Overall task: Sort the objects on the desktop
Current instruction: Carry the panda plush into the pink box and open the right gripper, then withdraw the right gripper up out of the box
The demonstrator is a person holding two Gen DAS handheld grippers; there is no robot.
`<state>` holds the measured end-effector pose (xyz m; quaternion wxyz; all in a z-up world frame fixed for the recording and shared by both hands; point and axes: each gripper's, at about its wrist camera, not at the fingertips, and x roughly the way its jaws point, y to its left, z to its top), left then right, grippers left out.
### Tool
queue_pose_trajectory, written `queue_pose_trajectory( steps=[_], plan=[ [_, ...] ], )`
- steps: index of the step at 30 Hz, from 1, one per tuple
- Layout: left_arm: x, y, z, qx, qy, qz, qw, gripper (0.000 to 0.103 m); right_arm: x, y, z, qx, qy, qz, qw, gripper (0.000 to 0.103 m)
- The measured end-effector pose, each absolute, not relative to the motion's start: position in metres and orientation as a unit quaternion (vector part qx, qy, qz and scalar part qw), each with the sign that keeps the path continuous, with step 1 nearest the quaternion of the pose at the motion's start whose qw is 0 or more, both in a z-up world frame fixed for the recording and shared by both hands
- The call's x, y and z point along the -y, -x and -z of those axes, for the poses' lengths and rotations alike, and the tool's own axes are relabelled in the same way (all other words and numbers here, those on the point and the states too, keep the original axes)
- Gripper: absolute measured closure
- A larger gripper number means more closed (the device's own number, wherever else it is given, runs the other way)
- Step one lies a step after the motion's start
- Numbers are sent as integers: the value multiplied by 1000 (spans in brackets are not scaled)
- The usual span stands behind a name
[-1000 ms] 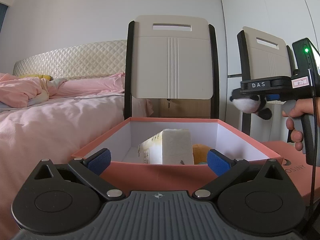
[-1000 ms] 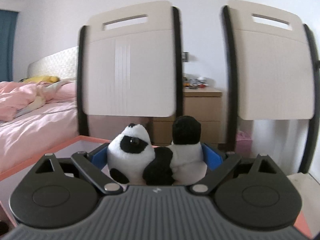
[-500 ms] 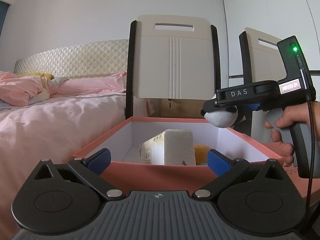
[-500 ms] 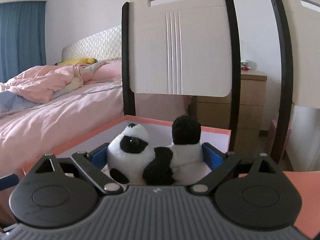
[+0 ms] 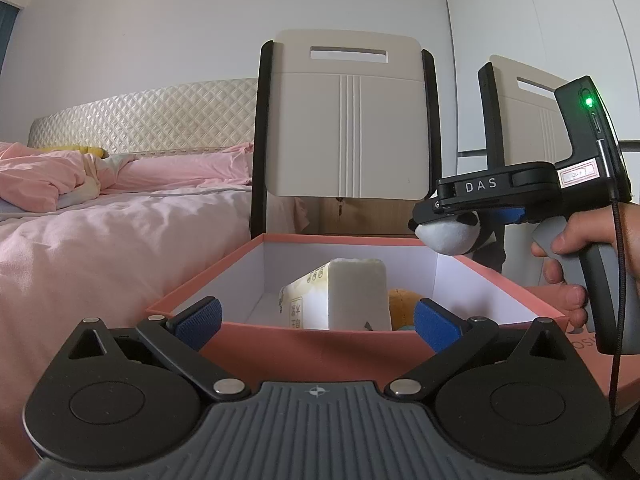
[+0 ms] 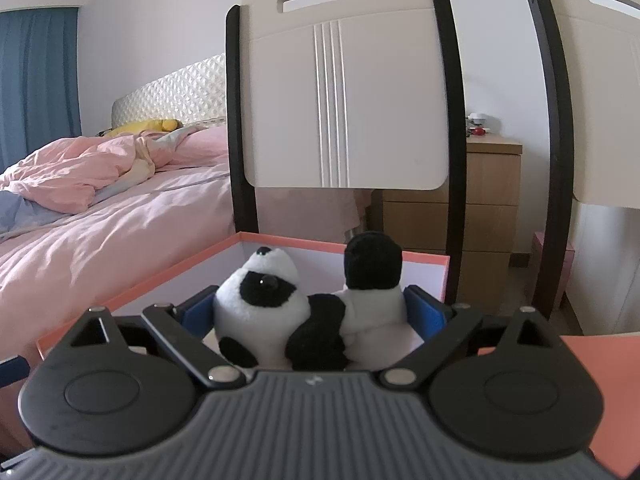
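Note:
My right gripper (image 6: pixel 316 312) is shut on a black-and-white panda plush (image 6: pixel 280 308) and holds it over the right rim of the open coral box (image 6: pixel 136 284). In the left wrist view the right gripper (image 5: pixel 460 224) hovers with the panda plush (image 5: pixel 446 236) above the box's (image 5: pixel 304 344) far right corner. My left gripper (image 5: pixel 318 318) is open and empty at the box's near wall. Inside the box stand a white tissue pack (image 5: pixel 344 296) and an orange soft thing (image 5: pixel 402 300).
Two chairs (image 5: pixel 348 132) with beige backs stand behind the box. A bed with pink bedding (image 5: pixel 100 232) fills the left. A wooden drawer unit (image 6: pixel 484 208) stands behind the chairs. The coral box lid (image 6: pixel 592 380) lies at the right.
My right gripper has carried the panda left and slightly down, from beside the box to over its right rim. The left gripper has stayed still and open.

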<state>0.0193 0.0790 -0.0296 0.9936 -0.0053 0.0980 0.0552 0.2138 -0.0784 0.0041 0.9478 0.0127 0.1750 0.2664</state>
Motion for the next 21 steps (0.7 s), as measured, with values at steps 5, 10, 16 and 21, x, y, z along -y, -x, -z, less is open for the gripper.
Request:
queue_pose_trajectory(
  steps=[5,10,16,21],
  plan=[
    [-79,-20,30,-98,5,-55,994,0,79,-215,-2,-178,-10,-260,949,4],
    [-79,-19,30,-98,4,-55,994,0,83,-213,-2,-171,-13,-254,952,0],
    [-79,-19,30,-97,4,-55,994,0,90,-207,-3,-163,-15,-247,955,0],
    [-79,-18,30,-97,3,-55,994,0,99,-198,-5,-151,-18,-235,960,0]
  ],
)
